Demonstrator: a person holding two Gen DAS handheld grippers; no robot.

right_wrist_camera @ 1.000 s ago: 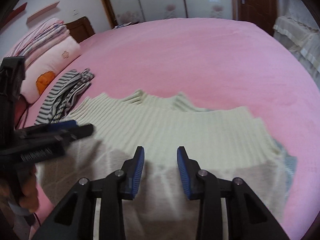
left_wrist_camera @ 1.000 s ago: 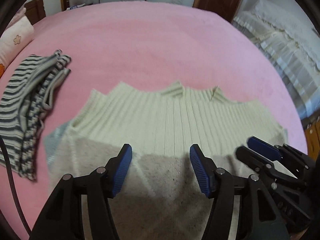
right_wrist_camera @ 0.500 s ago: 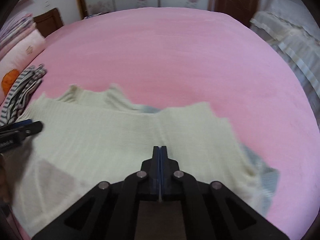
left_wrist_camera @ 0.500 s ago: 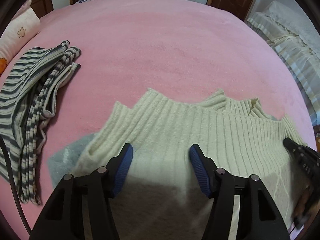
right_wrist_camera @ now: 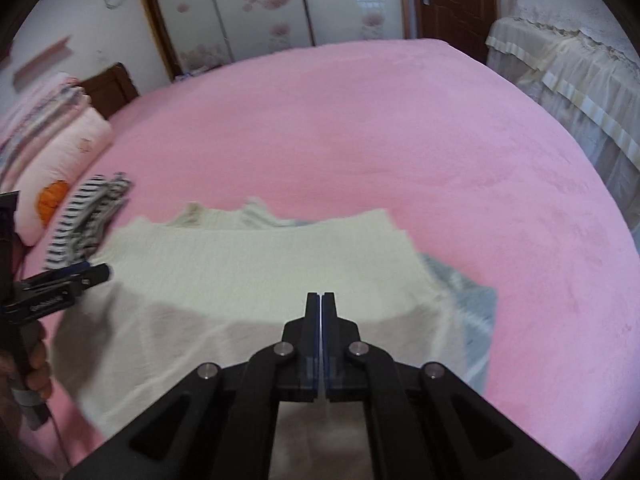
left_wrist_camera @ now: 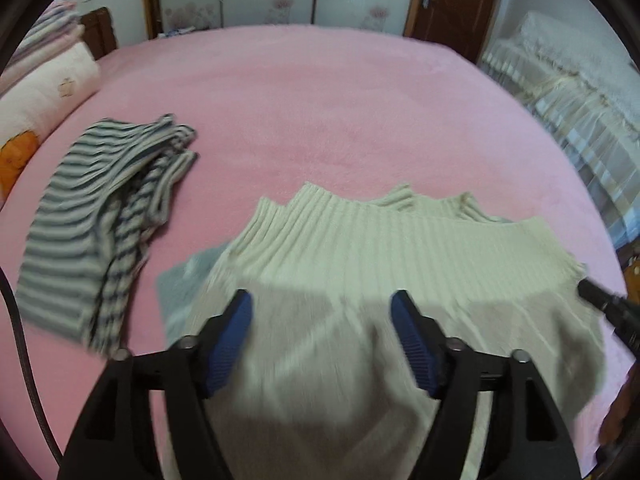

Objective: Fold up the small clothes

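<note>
Pink bed (left_wrist_camera: 360, 112); cream sweater (left_wrist_camera: 380, 256); no legible writing.

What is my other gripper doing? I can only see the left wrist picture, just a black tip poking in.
Observer: The right gripper is shut, its two fingers pressed together above the cream sweater.
Child: Is it holding the sweater?
Observer: I cannot tell; no cloth shows between the fingers in the right wrist view.
Child: Is anything sticking out on that side?
Observer: Yes, a grey cloth peeks out from under the sweater's right edge, lying on the pink bed.
Child: And my gripper?
Observer: From the right wrist view the left gripper sits at the sweater's left edge, near the striped clothes.
</note>
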